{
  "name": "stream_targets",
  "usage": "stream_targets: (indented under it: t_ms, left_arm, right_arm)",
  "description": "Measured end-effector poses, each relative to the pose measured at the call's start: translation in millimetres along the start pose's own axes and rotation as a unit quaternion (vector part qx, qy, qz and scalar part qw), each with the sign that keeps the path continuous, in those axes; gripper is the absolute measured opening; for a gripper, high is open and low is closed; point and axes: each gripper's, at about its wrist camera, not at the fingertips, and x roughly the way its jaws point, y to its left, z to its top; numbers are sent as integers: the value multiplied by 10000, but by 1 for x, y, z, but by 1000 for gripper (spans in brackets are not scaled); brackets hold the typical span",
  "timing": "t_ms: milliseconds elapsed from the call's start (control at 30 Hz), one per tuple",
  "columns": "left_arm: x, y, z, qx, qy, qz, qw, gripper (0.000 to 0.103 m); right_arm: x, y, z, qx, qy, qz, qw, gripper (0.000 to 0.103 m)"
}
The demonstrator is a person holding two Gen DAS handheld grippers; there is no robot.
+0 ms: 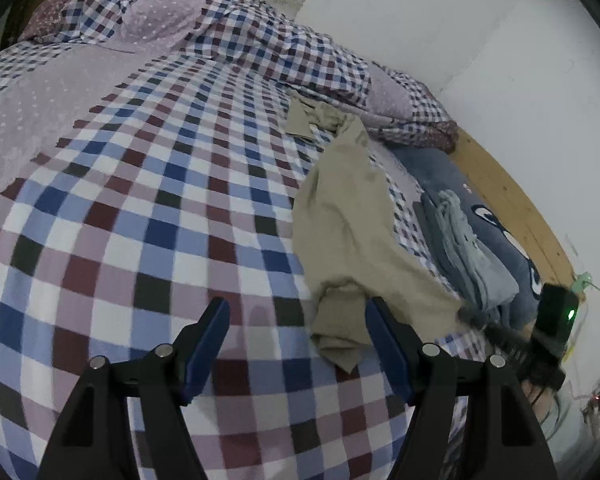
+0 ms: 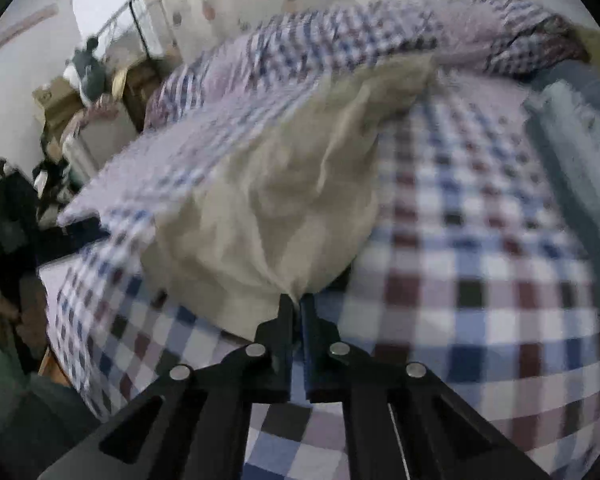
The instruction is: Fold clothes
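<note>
A beige garment (image 1: pixel 352 216) lies stretched and crumpled across the checked bedsheet (image 1: pixel 140 200). My left gripper (image 1: pixel 297 308) stands open low over the sheet. The garment's near end (image 1: pixel 340 332) hangs between its blue pads, close to the right-hand one, and is not pinched. In the right wrist view, which is blurred, the same beige garment (image 2: pixel 284 184) bulges up from the sheet (image 2: pixel 480 280). My right gripper (image 2: pixel 297 300) is shut on its near edge, and the cloth is gathered into a point at the fingertips.
A stack of folded grey-blue clothes (image 1: pixel 472 240) sits on a blue blanket beside the wooden bed rim (image 1: pixel 512 200) and the white wall. A crumpled checked quilt (image 1: pixel 260 40) lies at the far end. Boxes and clutter (image 2: pixel 60 100) stand off the bed's side.
</note>
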Motion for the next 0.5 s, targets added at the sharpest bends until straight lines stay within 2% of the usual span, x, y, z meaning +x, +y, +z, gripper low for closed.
stream_targets:
  t_ms: [167, 300, 433, 500]
  left_arm:
    - [8, -11, -9, -58, 122, -166, 9998, 74]
    - [19, -30, -16, 50, 240, -266, 9993, 74]
    - [39, -55, -25, 91, 582, -642, 9962, 74]
    - [51, -70, -32, 185, 799, -812, 9933, 74]
  right_arm:
    - [-56, -46, 7, 636, -718, -626, 9934, 1]
    - [-85, -89, -1, 1170, -887, -1144, 9825, 1]
    - [-99, -109, -10, 1310, -926, -1601, 9740, 1]
    - [-104, -113, -14, 1305, -934, -1672, 9728, 1]
